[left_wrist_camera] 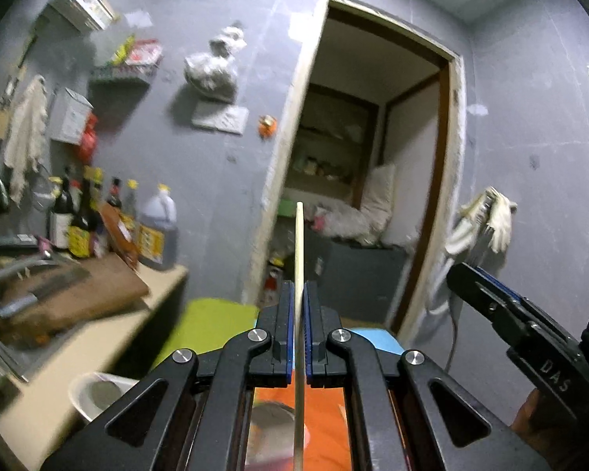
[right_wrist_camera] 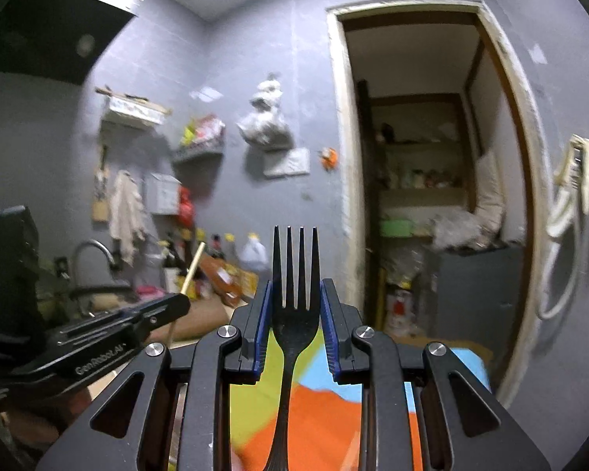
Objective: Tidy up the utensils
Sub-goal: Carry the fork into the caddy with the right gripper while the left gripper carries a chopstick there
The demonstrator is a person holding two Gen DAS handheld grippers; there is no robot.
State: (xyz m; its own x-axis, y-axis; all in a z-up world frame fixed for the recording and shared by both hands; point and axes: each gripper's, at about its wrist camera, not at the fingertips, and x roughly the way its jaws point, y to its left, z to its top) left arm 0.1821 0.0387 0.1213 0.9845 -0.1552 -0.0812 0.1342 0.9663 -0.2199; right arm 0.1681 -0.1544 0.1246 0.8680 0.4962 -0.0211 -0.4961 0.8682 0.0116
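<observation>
My left gripper (left_wrist_camera: 299, 294) is shut on a pale chopstick (left_wrist_camera: 299, 243) that sticks up past the fingertips, held in the air. The right gripper shows at the right edge of the left wrist view (left_wrist_camera: 457, 271). My right gripper (right_wrist_camera: 295, 290) is shut on a black fork (right_wrist_camera: 295, 274), tines pointing up and forward. The left gripper shows at the left of the right wrist view (right_wrist_camera: 178, 302), with the chopstick (right_wrist_camera: 194, 265) rising from it. Both are raised above a mat of orange, green and blue patches (right_wrist_camera: 318, 424).
A counter (left_wrist_camera: 98, 337) at the left carries a wooden cutting board (left_wrist_camera: 78, 294) with a cleaver, sauce bottles (left_wrist_camera: 110, 227) and a sink tap (right_wrist_camera: 94, 251). A white cup (left_wrist_camera: 98, 392) stands low at the left. An open doorway (left_wrist_camera: 373, 176) lies ahead. Gloves (left_wrist_camera: 487, 216) hang on the right wall.
</observation>
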